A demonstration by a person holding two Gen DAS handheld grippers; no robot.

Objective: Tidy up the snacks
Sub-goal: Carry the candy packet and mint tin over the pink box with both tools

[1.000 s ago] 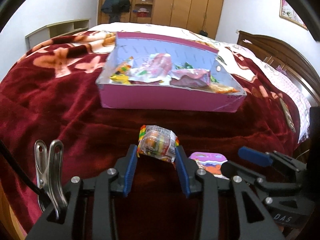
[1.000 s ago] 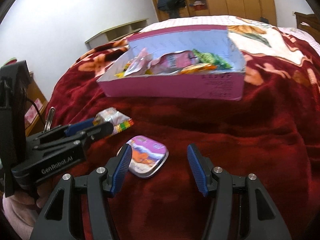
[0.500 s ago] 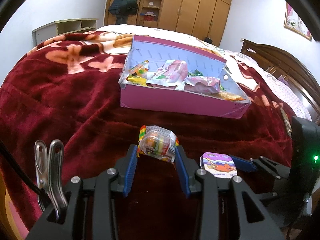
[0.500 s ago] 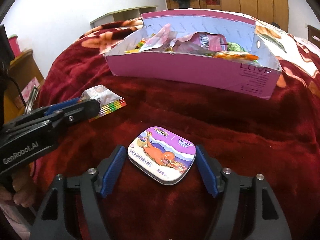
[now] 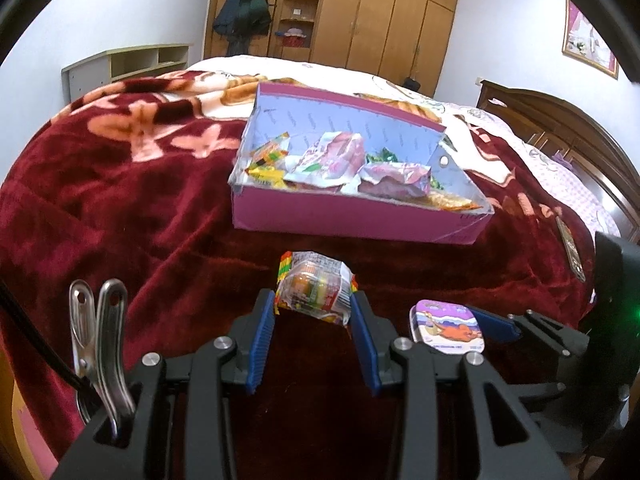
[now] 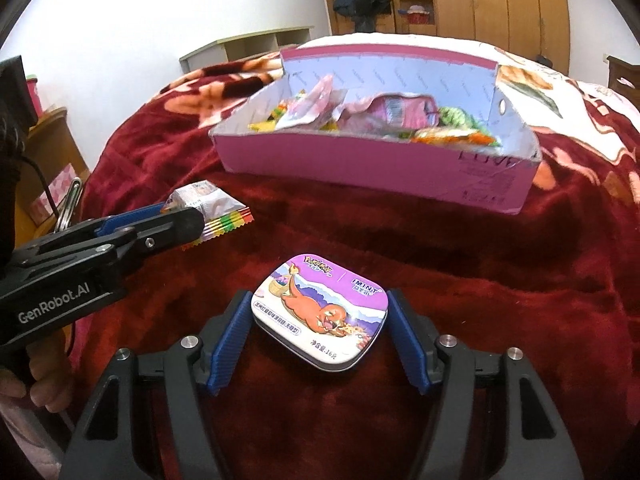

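Observation:
A clear candy packet (image 5: 316,294) with a rainbow-striped edge hangs just above the red blanket, and my left gripper (image 5: 314,316) is shut on it; the same packet (image 6: 208,210) shows at the left of the right wrist view. A purple mint tin (image 6: 320,312) with an orange cartoon creature lies on the blanket between the blue pads of my right gripper (image 6: 318,318). Its jaws are closing and both pads touch the tin's sides. The tin (image 5: 446,326) also shows at the lower right of the left wrist view. Beyond both stands a pink cardboard box (image 5: 352,218) holding several snack packets.
The red flowered blanket (image 5: 120,208) covers a bed with a dark wooden headboard (image 5: 560,128) on the right. A low shelf unit (image 5: 124,64) and wooden wardrobes (image 5: 380,24) stand at the far wall. A person's hand (image 6: 44,380) holds the left gripper's handle.
My right gripper moved forward and left until the mint tin sat between its pads, then narrowed onto it. The left gripper kept hold of the candy packet and stayed in place.

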